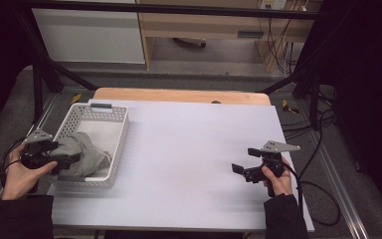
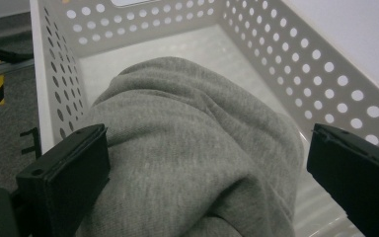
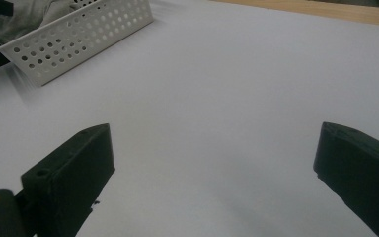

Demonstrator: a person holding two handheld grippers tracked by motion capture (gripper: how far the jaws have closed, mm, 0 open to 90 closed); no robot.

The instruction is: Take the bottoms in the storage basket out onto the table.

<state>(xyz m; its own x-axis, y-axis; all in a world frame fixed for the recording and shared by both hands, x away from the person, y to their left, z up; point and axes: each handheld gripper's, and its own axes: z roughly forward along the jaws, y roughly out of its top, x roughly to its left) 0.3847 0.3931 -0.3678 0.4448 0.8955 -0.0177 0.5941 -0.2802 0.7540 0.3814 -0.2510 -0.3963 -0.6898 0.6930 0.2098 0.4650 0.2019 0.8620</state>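
Note:
A crumpled grey cloth [image 1: 87, 152] lies in the near half of a white perforated basket [image 1: 99, 112] at the table's left side. My left gripper [image 1: 67, 162] reaches over the basket's left wall and is open. In the left gripper view the grey cloth [image 2: 192, 148] bulges between the wide-apart jaws of the left gripper [image 2: 207, 170], and the left jaw lies against it. My right gripper [image 1: 245, 160] is held over the table's right part, open. In the right gripper view, bare table shows between the jaws of the right gripper [image 3: 212, 173].
The white tabletop [image 1: 189, 149] stretches between the basket and the right hand. A wooden strip [image 1: 179, 94] runs along its far edge. Black frame bars [image 1: 54, 74] stand behind the table, and cables [image 1: 323, 199] trail on the floor at right. The basket [image 3: 79, 34] sits far left in the right gripper view.

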